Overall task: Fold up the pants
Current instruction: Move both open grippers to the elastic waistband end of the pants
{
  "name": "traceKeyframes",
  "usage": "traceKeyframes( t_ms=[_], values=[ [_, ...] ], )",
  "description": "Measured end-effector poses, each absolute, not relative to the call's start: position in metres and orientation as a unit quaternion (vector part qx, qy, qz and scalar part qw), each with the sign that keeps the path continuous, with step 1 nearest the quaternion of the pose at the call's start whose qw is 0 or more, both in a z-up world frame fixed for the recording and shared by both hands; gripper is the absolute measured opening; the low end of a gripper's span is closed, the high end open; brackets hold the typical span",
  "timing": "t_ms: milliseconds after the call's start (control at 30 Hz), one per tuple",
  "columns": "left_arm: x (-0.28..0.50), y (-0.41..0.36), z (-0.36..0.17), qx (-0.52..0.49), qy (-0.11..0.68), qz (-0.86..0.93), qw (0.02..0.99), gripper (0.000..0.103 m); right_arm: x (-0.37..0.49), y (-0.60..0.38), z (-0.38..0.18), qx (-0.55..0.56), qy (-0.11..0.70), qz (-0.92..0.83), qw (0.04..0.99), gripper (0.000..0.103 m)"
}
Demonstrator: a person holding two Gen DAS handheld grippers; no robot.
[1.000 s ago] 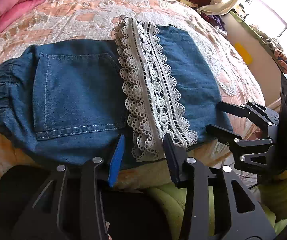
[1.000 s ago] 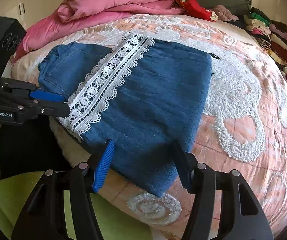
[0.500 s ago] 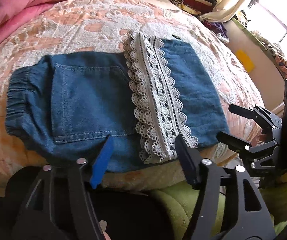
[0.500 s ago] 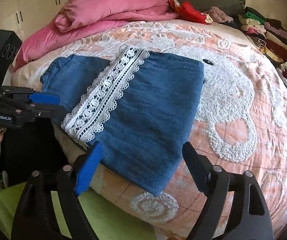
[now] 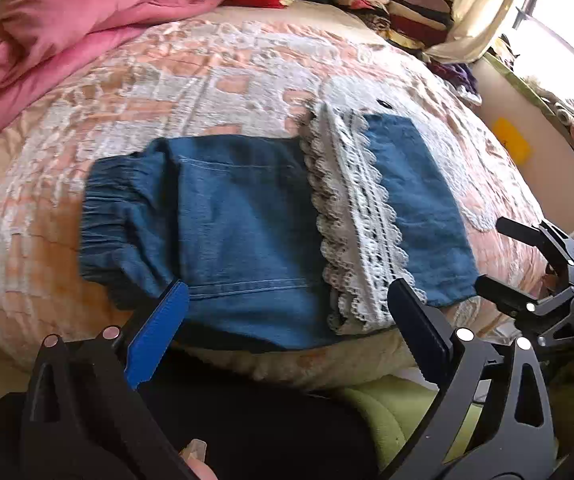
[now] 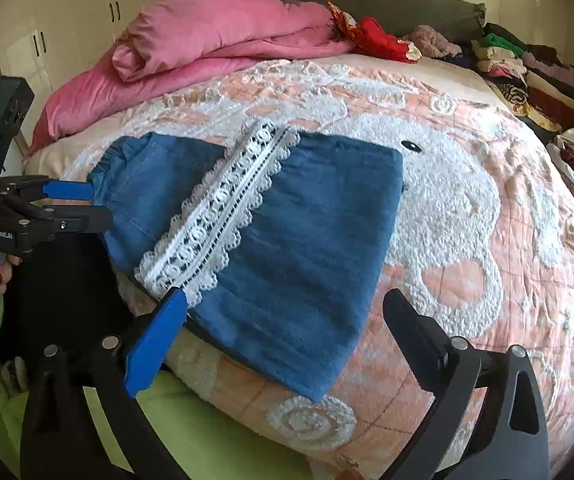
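A home bedroom

A bed [image 6: 467, 208] fills both views, spread with a peach and white embroidered cover, a pink duvet [image 6: 215, 44] bundled at its head, stacks of folded clothes [image 6: 527, 72] along the far side, white wardrobe doors [image 6: 67, 32] behind, and a sunlit window [image 5: 567, 36] with a cream curtain [image 5: 483, 12].

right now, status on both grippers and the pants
Left gripper open, empty. Right gripper open, empty. Denim pants folded on the bed, lace trim on top. Nothing blocking.
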State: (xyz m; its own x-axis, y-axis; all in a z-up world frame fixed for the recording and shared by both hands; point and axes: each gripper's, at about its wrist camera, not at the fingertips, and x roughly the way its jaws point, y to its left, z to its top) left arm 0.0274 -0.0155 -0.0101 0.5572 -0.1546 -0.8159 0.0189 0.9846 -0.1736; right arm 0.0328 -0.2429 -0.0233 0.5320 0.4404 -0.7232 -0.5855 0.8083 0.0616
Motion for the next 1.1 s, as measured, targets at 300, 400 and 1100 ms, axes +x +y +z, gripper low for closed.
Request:
traceKeyframes(
  t_ms=[300, 400, 1100],
  values=[
    [0.016, 0.023, -0.005, -0.091, 0.456, -0.006, 0.885, 0.093, 0.039, -0.226, -0.004, -0.099, 0.366, 0.309, 0.872, 0.098],
    [0.011, 0.037, -0.004, -0.099, 0.452, 0.005, 0.886, 0.093, 0.04, -0.219, 0.003, -0.099, 0.36, 0.317, 0.872, 0.098],
    [0.01, 0.097, -0.033, -0.166, 0.465, 0.051, 0.868, 0.093, 0.085, -0.097, 0.024, -0.139, 0.365, 0.429, 0.814, 0.098]
  ],
)
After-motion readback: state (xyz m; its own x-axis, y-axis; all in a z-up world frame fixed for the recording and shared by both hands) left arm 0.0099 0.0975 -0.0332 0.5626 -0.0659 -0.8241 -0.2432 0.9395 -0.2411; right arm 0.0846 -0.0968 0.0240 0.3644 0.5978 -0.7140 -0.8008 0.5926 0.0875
